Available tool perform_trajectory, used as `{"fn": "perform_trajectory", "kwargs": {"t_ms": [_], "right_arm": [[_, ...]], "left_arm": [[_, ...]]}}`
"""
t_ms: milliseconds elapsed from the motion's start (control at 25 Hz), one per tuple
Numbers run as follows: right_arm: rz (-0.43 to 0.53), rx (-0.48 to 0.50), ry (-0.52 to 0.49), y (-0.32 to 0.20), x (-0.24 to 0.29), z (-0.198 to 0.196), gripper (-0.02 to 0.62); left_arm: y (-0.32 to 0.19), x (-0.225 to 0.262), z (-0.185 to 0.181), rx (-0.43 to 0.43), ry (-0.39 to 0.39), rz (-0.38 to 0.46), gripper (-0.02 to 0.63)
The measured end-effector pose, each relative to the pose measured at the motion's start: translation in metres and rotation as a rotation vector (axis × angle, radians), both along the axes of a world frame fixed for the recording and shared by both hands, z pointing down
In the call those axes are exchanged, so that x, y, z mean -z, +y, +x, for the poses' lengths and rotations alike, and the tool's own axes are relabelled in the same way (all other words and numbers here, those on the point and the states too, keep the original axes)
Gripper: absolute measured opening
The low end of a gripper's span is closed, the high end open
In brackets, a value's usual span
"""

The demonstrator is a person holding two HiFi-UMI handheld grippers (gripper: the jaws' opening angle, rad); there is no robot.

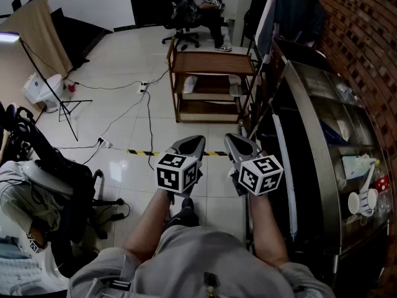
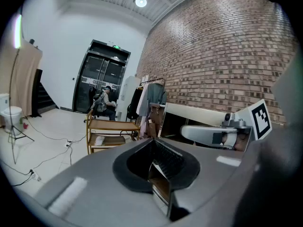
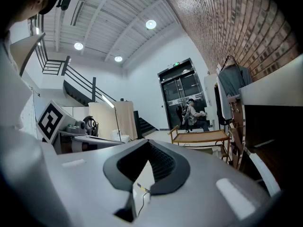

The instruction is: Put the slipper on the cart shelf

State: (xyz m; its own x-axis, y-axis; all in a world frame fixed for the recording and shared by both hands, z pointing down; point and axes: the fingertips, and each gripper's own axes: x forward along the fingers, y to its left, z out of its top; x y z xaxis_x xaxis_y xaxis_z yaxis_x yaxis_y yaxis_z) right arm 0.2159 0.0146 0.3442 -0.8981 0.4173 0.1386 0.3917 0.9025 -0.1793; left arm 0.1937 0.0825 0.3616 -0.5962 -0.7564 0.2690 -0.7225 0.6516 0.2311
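Note:
A wooden cart (image 1: 211, 63) with several shelves stands on the tiled floor straight ahead. On its middle shelf lie a white slipper (image 1: 190, 84) at the left and a second pale one (image 1: 234, 86) at the right. My left gripper (image 1: 197, 141) and right gripper (image 1: 231, 139) are held side by side well short of the cart, both pointing toward it. Each has its jaws together with nothing between them. In the left gripper view the cart (image 2: 111, 126) shows beyond the shut left gripper (image 2: 152, 143), with a white slipper (image 2: 99, 140) on its shelf. The right gripper (image 3: 147, 144) sees the cart (image 3: 201, 137) far off.
A person sits on an office chair (image 1: 186, 17) behind the cart. Cables and a yellow-black tape strip (image 1: 144, 152) cross the floor. A glass-topped counter (image 1: 332, 141) and hanging clothes (image 1: 285, 11) line the brick wall on the right. A light stand (image 1: 59, 101) and a chair (image 1: 49, 166) are at the left.

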Motion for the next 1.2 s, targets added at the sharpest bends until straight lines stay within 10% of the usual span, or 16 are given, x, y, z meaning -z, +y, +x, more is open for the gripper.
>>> {"fn": "perform_trajectory", "kwargs": {"t_ms": [1200], "right_arm": [[0.042,-0.03,0.13,0.009,-0.032,-0.293,-0.002]], "left_arm": [[0.011,-0.028,-0.304,-0.043,0.088,0.024,0.008]]}}
